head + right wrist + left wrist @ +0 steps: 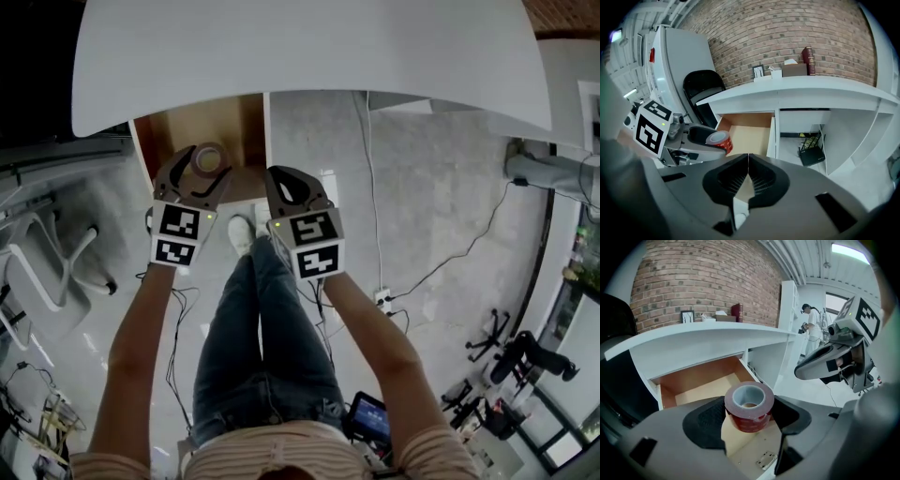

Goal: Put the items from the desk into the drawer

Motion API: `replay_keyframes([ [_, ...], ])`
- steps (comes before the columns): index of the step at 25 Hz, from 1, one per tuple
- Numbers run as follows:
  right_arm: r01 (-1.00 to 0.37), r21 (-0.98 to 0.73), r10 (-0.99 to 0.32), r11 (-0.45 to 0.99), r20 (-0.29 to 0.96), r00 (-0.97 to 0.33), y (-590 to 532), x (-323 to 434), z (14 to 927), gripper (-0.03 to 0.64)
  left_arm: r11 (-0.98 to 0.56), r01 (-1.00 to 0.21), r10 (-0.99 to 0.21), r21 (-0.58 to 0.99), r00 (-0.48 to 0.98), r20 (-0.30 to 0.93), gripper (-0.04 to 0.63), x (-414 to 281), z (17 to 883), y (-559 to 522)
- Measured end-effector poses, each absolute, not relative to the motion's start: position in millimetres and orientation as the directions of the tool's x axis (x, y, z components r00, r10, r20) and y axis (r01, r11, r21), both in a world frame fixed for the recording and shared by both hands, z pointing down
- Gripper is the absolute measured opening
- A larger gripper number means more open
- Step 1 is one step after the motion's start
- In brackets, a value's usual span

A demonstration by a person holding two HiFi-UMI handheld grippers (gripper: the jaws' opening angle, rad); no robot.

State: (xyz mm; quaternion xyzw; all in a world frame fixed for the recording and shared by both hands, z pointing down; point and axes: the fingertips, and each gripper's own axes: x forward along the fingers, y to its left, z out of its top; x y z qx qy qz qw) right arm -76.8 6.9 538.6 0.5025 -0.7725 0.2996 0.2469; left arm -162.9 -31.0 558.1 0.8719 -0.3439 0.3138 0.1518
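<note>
Head view: the left claw (208, 165) is seen clamped on a red tape roll (208, 157) above the open drawer (246, 124). The drawer juts out from under the near edge of the white tabletop (309, 47). The right claw (292, 187) is carried just to the roll's right.

Left gripper view: the roll (749, 408) is gripped across its outer wall, with its hole and short axis pointed upward. The drawer floor is shown directly below and ahead.

Right gripper view: the right claw (748, 176) is pressed together on nothing, with the roll off to its left. The drop is judged to fall to the left claw, with a short lowering and release likely called for.
</note>
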Motion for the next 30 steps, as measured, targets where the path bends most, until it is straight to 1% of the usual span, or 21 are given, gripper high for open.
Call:
replay_keyframes([
  [14,-0.908,-0.249,-0.592,0.338,0.693,-0.410,-3.9,-84.9,577.0,0.017,-0.740,-0.673,-0.492,0.018,0.559,0.668,0.302,-140.4,605.3,-61.6],
  [23,-0.912,-0.254,-0.583,0.321,0.707,-0.402,-4.6,-71.7,592.2,0.017,-0.740,-0.673,-0.483,0.009,0.540,0.690,0.302,-127.6,634.3,-81.3],
  [30,-0.917,-0.263,-0.576,0.300,0.716,-0.394,-7.7,-56.2,605.0,0.017,-0.758,-0.651,-0.482,-0.037,0.522,0.703,0.304,-107.7,660.0,-101.3],
])
